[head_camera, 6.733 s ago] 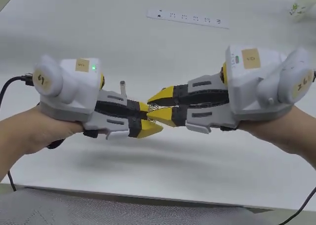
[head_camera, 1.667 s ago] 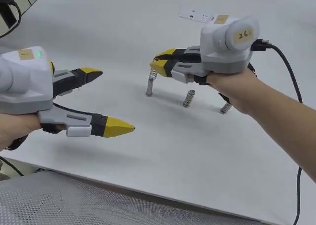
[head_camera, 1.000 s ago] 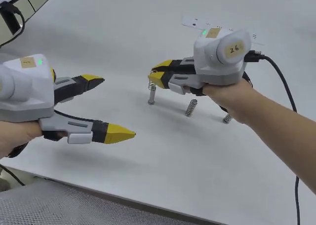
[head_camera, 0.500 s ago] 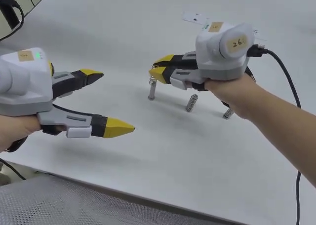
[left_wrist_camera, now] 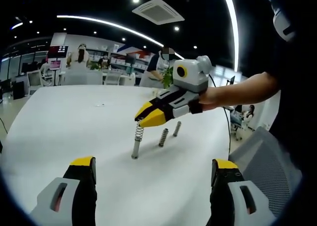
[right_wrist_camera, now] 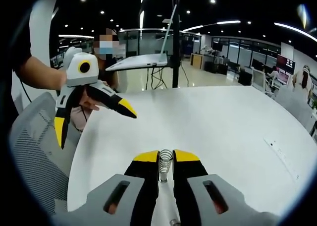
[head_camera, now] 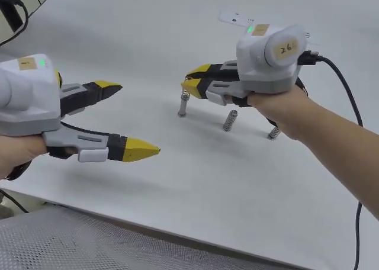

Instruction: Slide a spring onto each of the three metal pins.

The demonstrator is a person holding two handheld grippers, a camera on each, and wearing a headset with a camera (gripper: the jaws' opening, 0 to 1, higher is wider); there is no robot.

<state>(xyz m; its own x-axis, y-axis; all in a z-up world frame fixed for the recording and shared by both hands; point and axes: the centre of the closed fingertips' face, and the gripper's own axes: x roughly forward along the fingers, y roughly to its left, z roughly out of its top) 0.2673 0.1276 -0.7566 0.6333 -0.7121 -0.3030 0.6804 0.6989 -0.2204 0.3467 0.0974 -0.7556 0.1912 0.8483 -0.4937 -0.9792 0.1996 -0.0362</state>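
Yellow-tipped fingers [right_wrist_camera: 146, 156] of the right gripper [head_camera: 190, 83] pinch a coiled wire spring [right_wrist_camera: 166, 159] atop the leftmost pin [head_camera: 182, 107], a slim metal rod upright on the matte white desk [head_camera: 207, 181]. The right gripper view shows that pinch. The head view shows 2 more coil-wrapped pins [head_camera: 230, 120] beside it, and the left gripper [head_camera: 139, 119], fingers spread wide, well apart.

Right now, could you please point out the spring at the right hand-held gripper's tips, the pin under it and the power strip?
spring [right_wrist_camera: 165, 159], right gripper view, middle coils.
pin [left_wrist_camera: 135, 149], left gripper view, bare shaft below the spring.
power strip [head_camera: 232, 18], head view, white top face.
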